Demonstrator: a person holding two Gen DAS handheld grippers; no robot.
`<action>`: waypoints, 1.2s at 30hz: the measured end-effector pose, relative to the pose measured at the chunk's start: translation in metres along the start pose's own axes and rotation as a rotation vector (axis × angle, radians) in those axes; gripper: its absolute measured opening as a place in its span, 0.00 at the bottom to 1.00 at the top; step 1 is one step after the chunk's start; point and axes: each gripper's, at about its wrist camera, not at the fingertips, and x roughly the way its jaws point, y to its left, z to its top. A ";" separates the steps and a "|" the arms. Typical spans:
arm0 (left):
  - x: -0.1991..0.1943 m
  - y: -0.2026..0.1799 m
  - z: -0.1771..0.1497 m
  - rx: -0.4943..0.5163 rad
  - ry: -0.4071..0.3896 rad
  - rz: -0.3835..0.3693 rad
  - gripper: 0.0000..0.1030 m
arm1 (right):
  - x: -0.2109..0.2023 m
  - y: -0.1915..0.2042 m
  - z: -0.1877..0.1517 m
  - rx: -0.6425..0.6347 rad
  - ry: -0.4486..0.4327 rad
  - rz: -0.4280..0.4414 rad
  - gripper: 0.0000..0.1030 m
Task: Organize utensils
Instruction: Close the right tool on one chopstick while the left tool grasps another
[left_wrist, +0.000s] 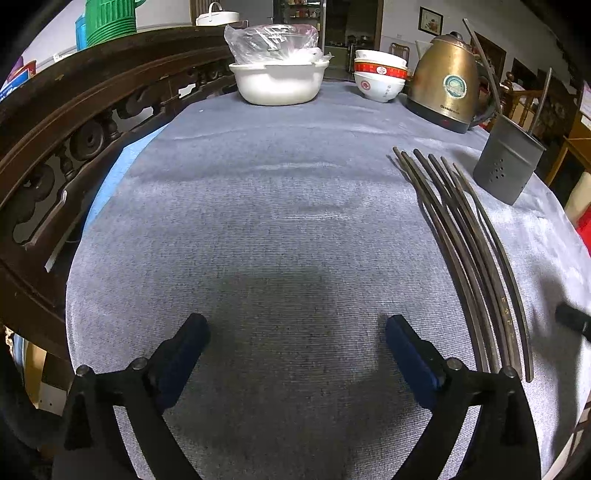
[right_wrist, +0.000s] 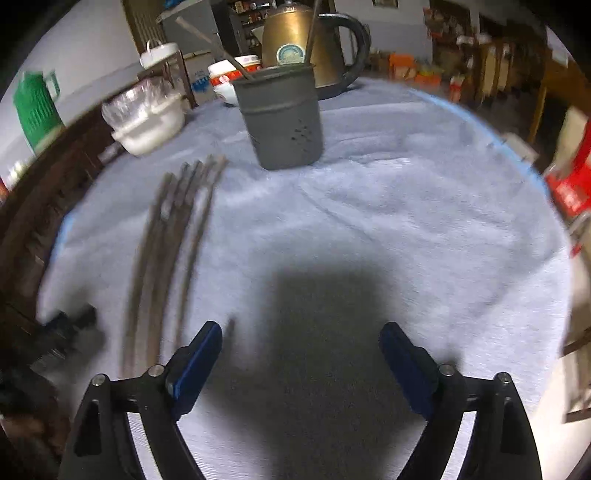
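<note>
Chopsticks (left_wrist: 476, 258) lie bundled on the worktop (left_wrist: 277, 221) just before the grey holder (left_wrist: 508, 162) | left gripper (left_wrist: 297, 350), right gripper (right_wrist: 301, 354): fingers wide apart, empty | judgement: pinch one near its thick end, lift, tip upright into holder.

A bundle of chopsticks (left_wrist: 469, 254) lies on the worktop (left_wrist: 266, 221), just left of the holder (left_wrist: 508, 162) (two more chopsticks stand in it); behind the holder stands a kettle (left_wrist: 447, 85); left of the kettle, stacked bowls (left_wrist: 380, 77), then a basin (left_wrist: 279, 83).
</note>
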 end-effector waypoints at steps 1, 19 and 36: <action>0.000 0.000 0.000 0.001 0.000 -0.001 0.95 | 0.002 0.004 0.008 -0.004 0.003 0.021 0.87; 0.003 -0.001 0.002 0.016 0.014 -0.010 0.99 | 0.080 0.056 0.085 -0.110 0.196 0.076 0.08; 0.033 -0.065 0.064 0.056 0.123 -0.005 0.91 | 0.056 0.018 0.066 -0.096 0.169 0.144 0.08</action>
